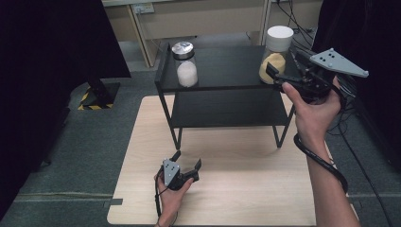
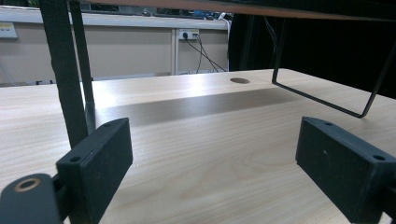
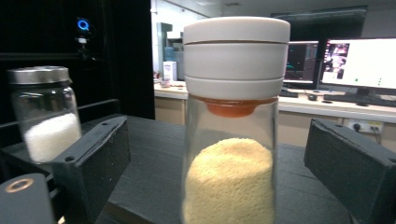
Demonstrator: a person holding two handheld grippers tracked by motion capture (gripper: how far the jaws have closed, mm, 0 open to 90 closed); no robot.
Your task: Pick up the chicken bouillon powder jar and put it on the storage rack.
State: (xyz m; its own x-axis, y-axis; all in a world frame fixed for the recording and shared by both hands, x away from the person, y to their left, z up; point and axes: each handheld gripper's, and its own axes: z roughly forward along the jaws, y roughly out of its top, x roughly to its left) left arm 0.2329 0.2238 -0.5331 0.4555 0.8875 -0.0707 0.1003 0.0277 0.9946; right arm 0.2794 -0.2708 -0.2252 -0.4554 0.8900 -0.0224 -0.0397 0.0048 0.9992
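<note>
Forearms and hands are seen at the bottom of the high view, above a pale wooden tabletop (image 1: 236, 189) on which a black two-tier shelf (image 1: 222, 71) stands. The left gripper (image 1: 188, 161) is held low over the tabletop, in front of the shelf, with its jaws spread and nothing between them. The right gripper (image 1: 283, 64) is raised to the level of the shelf's top at its right end, jaws parted, just beside a white-lidded jar of yellow grain (image 1: 275, 54). A second jar with a metal lid (image 1: 185, 64), holding white grains, is placed well apart at the left end of the shelf top.

In the left gripper view, both black jaws are seen wide apart over bare wood, with only the shelf's legs (image 2: 63, 70) ahead.

In the right gripper view, the white-lidded jar (image 3: 233, 130) is shown upright, its long axis vertical, straight ahead and centred between the open jaws but not yet touched by either. The metal-lidded jar (image 3: 44, 112) is seen farther off. The right hand is plainly the nearer one, so a short forward advance followed by a closing of the jaws on the glass below the lid is judged to be what the grasp calls for.
</note>
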